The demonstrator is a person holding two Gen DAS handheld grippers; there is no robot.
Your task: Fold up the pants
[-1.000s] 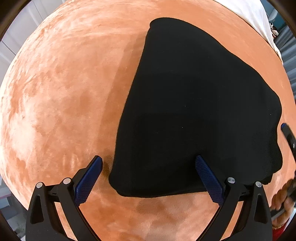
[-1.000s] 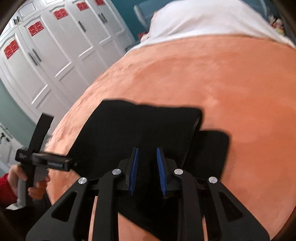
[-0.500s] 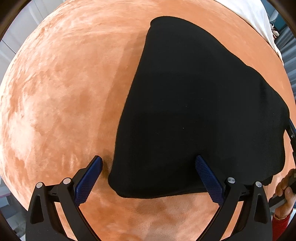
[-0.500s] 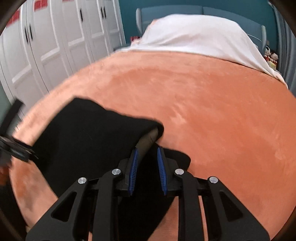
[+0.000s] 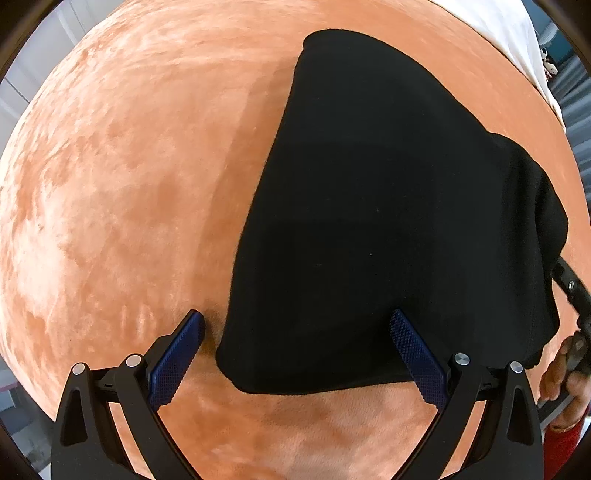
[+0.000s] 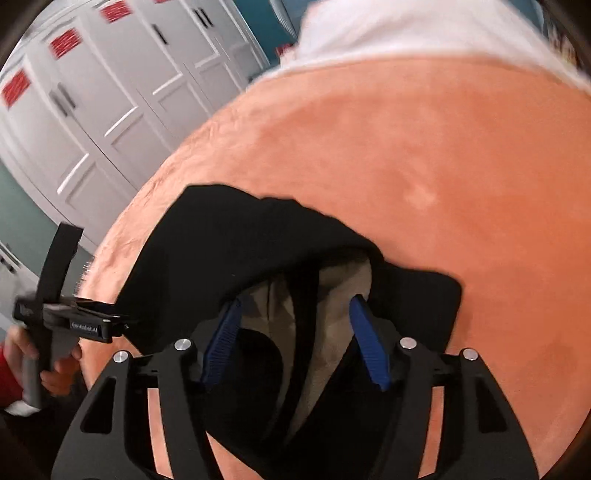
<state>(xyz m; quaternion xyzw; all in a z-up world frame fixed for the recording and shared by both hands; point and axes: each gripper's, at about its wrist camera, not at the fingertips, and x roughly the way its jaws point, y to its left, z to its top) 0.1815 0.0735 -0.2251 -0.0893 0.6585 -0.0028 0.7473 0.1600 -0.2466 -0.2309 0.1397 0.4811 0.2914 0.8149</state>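
The black pants [image 5: 388,206] lie folded on the orange blanket [image 5: 129,184]. My left gripper [image 5: 295,325] is open wide and empty, hovering over the near left corner of the pants. My right gripper [image 6: 295,306] is open at the pants' right edge; a raised fold with grey lining [image 6: 332,295] sits loose between its jaws. The pants also show in the right wrist view [image 6: 221,251]. The right gripper's body [image 5: 570,288] shows at the right edge of the left wrist view. The left gripper [image 6: 62,317] shows at the left of the right wrist view.
A white sheet or pillow [image 6: 424,33] lies at the far end of the bed. White wardrobe doors [image 6: 92,92] stand beyond the bed's left side. The blanket's edge [image 6: 122,229] drops off near the pants.
My right gripper has opened and let go of the pants edge it pinched. The fold at the right edge has shifted. The left gripper has stayed still.
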